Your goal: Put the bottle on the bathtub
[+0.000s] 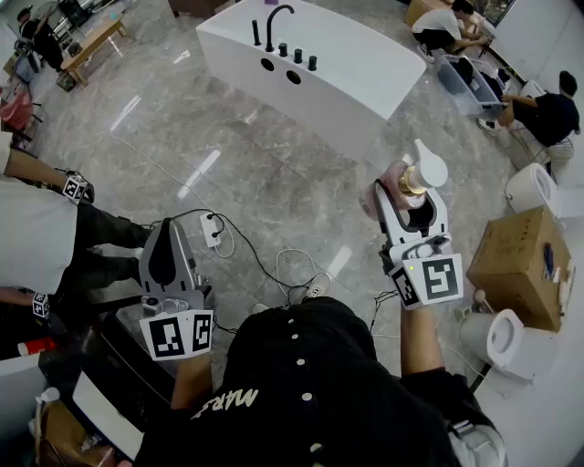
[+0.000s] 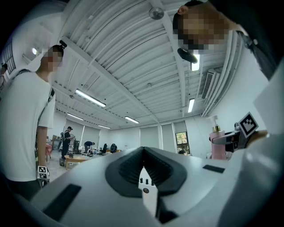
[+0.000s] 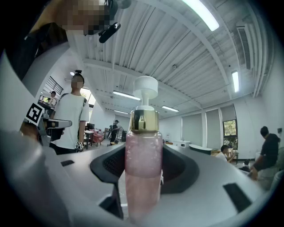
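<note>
The bottle [image 1: 412, 182] is pink and translucent, with a gold collar and a white pump head. My right gripper [image 1: 411, 199] is shut on it and holds it upright in the air, above the grey floor. In the right gripper view the bottle [image 3: 143, 159] stands between the dark pads and fills the middle. The white bathtub [image 1: 365, 68], with a black faucet [image 1: 276, 23] and knobs on its rim, stands farther ahead. My left gripper [image 1: 167, 260] hangs low at the left, shut and holding nothing. In the left gripper view its tips [image 2: 143, 149] meet, and the bottle [image 2: 217, 144] shows at the right.
A power strip [image 1: 213, 230] and loose cables lie on the floor between me and the tub. A cardboard box [image 1: 520, 264] and a white toilet [image 1: 504, 342] stand at the right. A person in a white shirt [image 1: 32, 233] stands close on the left. Others sit at the far right [image 1: 543, 114].
</note>
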The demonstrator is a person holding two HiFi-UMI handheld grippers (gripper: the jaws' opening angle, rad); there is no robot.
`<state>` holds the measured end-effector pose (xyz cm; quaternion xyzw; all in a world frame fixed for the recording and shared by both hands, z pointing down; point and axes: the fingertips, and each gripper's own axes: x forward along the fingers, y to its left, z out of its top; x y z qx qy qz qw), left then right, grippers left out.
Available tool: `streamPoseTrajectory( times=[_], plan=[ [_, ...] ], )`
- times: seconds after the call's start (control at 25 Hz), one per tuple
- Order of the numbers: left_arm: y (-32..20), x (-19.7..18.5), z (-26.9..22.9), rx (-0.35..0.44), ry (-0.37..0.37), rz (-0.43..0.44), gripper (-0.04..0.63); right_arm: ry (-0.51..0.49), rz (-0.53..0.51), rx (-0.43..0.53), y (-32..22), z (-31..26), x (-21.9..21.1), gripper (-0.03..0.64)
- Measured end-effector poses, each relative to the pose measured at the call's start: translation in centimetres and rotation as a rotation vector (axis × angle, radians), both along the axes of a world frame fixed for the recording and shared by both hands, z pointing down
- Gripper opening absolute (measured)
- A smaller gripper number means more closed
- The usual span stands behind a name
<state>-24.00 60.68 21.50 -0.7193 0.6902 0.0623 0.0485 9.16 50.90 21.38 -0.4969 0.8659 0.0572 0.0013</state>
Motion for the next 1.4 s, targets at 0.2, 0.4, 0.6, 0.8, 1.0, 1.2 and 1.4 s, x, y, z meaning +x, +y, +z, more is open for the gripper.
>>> streamPoseTrajectory(
  times=[0.2, 0.4, 0.6, 0.8, 1.0, 1.2, 1.4],
  plan=[
    [-1.2, 1.4, 0.3, -0.006, -0.007, -0.001, 0.009, -0.013, -0.005, -0.002, -1.2, 0.4, 1.3, 0.221],
    [-2.7, 3.9, 0.6, -0.022, -0.018, -0.009, 0.009, -0.040, -0.004, -0.015, -2.6, 1.1, 3.7, 0.222],
    [-4.2, 7.0, 0.3, -0.018, -0.022, -0.032, 0.009, -0.055, -0.028, -0.024, -3.8, 1.9, 6.5, 0.222],
    [-5.2, 9.2, 0.1, -0.018, -0.072, -0.041, 0.009, -0.049, -0.045, -0.023, -5.5, 2.4, 8.0, 0.222],
    [-7.4, 8.9, 0.9, -0.040, -0.054, -0.037, 0.009, -0.041, -0.041, -0.032, -7.3, 2.8, 8.0, 0.222],
    [-11.3, 9.0, 1.8, -0.040, -0.039, 0.005, 0.009, -0.025, -0.041, -0.033, -10.0, 3.1, 7.3, 0.222],
    [-16.8, 7.6, 2.5, -0.029, -0.016, 0.030, 0.009, -0.026, -0.025, -0.031, -14.3, 3.1, 6.2, 0.222]
  ],
)
